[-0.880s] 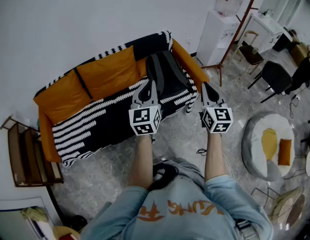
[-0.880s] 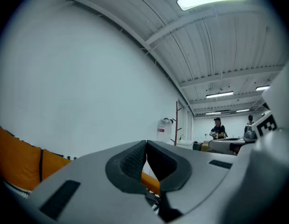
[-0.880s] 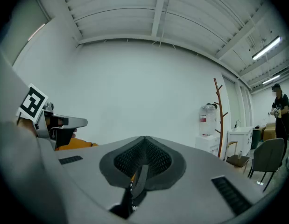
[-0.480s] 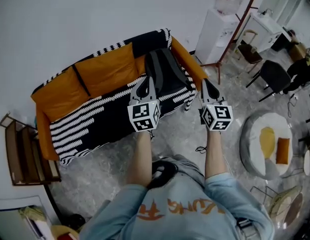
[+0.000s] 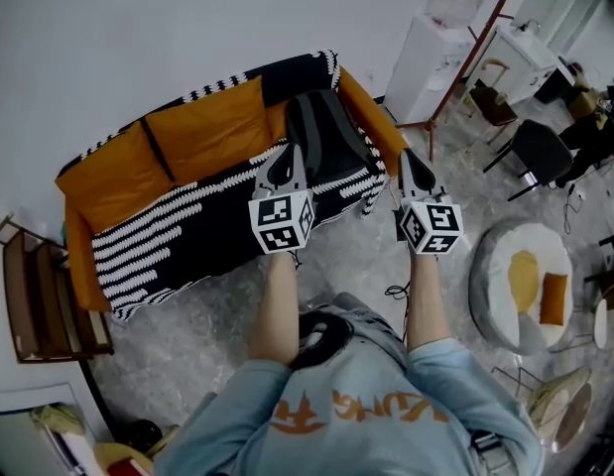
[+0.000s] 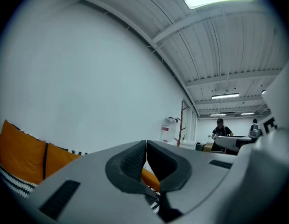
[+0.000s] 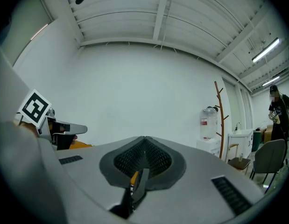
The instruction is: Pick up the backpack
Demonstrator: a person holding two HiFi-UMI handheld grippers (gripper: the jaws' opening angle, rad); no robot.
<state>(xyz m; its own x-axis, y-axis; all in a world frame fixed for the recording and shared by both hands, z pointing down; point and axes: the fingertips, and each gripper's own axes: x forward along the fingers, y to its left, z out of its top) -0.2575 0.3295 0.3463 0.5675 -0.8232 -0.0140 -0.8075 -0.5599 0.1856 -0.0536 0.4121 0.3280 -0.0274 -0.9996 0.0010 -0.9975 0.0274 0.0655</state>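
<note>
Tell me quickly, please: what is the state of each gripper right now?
Left gripper: closed, holding nothing.
Right gripper: closed, holding nothing.

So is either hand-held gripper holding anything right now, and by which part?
Nothing is held: the left hand-held gripper and the right hand-held gripper are both shut and empty, neither touching the backpack.

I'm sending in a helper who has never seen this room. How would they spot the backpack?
Find the orange sofa against the white wall, draped in a black-and-white striped throw. The backpack stands against the backrest at the end nearest the water dispenser. It is the only plain dark grey thing on the seat, next to two orange cushions.
</note>
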